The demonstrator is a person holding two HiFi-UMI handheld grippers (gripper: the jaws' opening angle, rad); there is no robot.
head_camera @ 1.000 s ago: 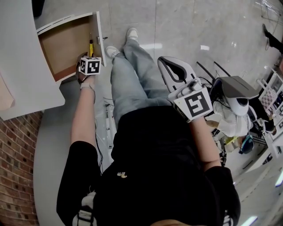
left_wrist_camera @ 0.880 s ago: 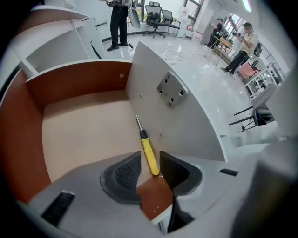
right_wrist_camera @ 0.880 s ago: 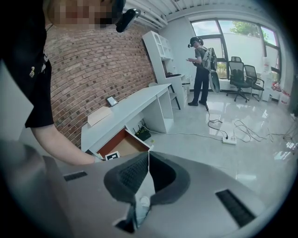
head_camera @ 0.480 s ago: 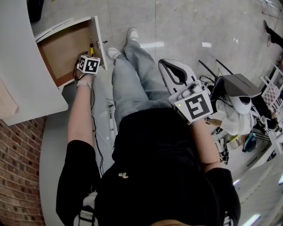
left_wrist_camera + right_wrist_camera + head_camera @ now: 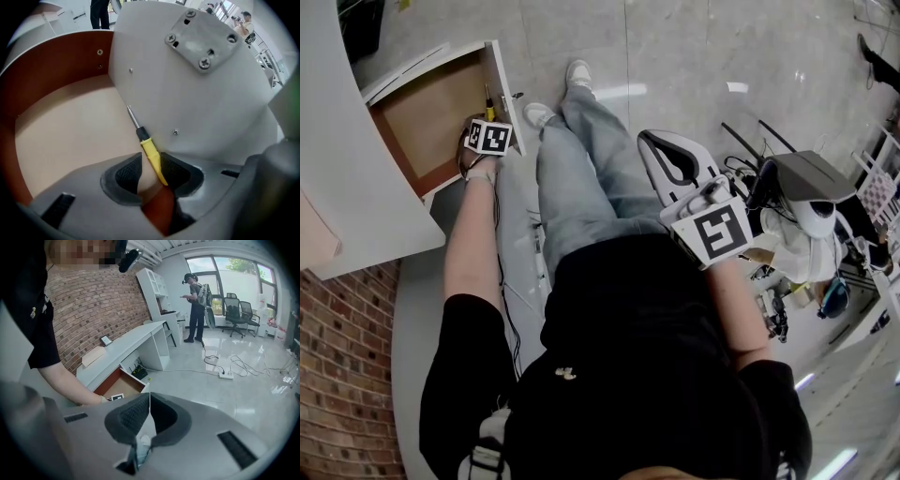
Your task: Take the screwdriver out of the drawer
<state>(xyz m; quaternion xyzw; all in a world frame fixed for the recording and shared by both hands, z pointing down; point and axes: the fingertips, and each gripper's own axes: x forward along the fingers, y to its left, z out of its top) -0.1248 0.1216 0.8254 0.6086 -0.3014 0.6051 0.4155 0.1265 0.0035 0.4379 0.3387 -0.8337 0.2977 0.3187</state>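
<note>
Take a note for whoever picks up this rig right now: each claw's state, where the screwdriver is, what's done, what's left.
Left claw: open, inside the drawer, straddling the yellow handle of the screwdriver, not yet closed on it.
Right claw: shut, empty, held away from the drawer.
The screwdriver lies on the drawer floor along the white panel.
Done: drawer open, claw lined up. Left: close, lift the screwdriver out.
</note>
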